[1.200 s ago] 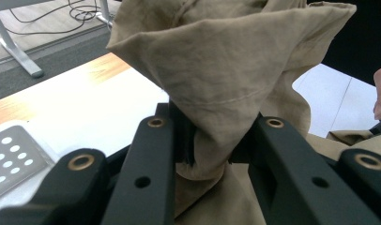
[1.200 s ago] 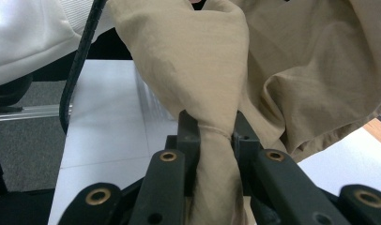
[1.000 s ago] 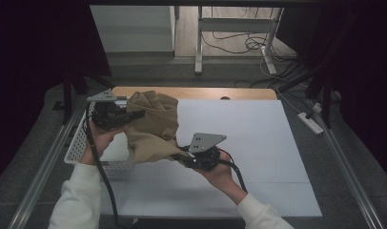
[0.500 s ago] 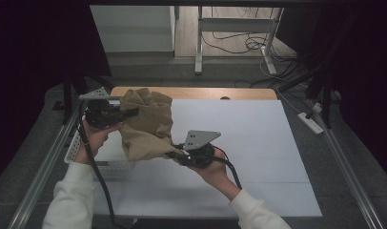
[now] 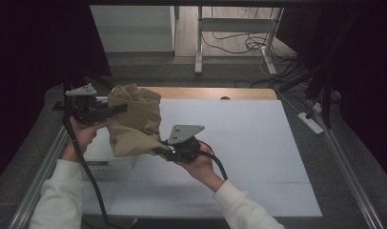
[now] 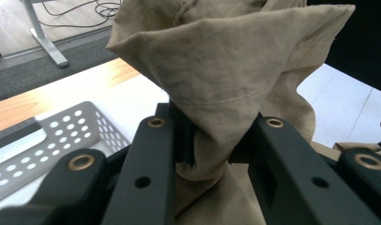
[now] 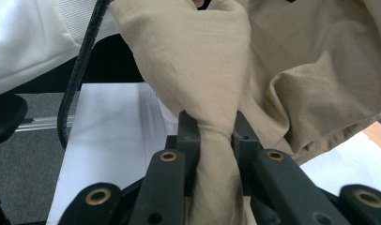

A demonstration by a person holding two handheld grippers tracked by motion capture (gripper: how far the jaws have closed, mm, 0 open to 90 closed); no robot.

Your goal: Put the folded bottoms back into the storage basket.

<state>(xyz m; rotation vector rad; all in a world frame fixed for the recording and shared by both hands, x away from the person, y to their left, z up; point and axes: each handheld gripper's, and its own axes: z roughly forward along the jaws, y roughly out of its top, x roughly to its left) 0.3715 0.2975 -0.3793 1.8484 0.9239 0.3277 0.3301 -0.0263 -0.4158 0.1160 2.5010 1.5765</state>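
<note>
Over the last second the left gripper (image 5: 116, 109) has carried its pinched corner of the tan cloth (image 5: 134, 121) up and leftward; the right gripper (image 5: 162, 151) pinches the lower edge (jaws clamped on fabric), so the cloth hangs above the table (image 5: 258, 143), probably being spread.

Tan cloth (image 5: 134, 121), a crumpled, creased woven piece with a stitched hem, held off the white table surface (image 5: 258, 143) at the table's left side, one bunched fold pinched between the left gripper (image 5: 116, 109) jaws, another between the right gripper (image 5: 159, 150) jaws, the slack hanging between.
</note>
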